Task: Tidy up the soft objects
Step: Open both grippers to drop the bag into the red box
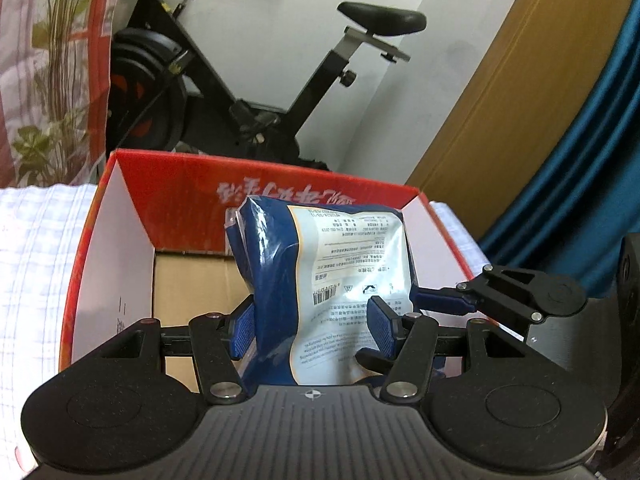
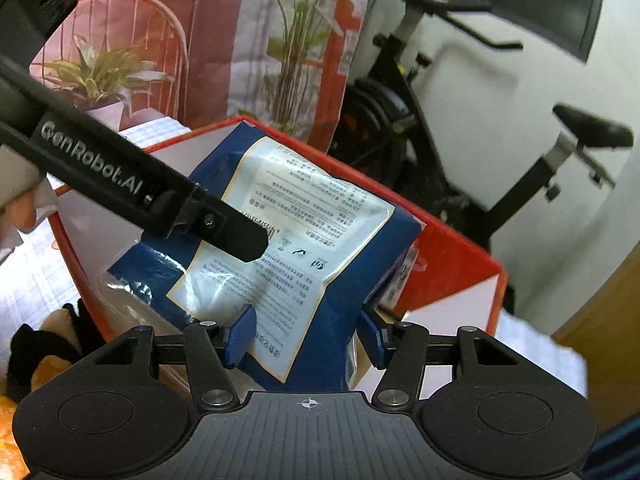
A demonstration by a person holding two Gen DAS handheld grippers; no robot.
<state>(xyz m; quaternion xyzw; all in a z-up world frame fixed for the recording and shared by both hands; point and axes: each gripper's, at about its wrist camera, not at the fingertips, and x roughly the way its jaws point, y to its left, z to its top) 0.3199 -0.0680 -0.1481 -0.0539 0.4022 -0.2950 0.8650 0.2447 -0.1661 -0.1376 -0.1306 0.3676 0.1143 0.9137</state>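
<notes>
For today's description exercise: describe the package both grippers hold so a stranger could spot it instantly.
Find the red open-topped box before the exercise bike. Above it, the soft blue packet carries a pale printed label with a barcode, unlike anything nearby.

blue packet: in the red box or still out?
Partly in: blue packet stands inside red box, top above the rim, both claws gripping it.

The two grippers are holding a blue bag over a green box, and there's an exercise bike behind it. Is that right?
Not quite: the box is red, not green, as the left wrist view shows. The rest holds: the left gripper and right gripper both hold the blue bag over it, with the exercise bike behind.
</notes>
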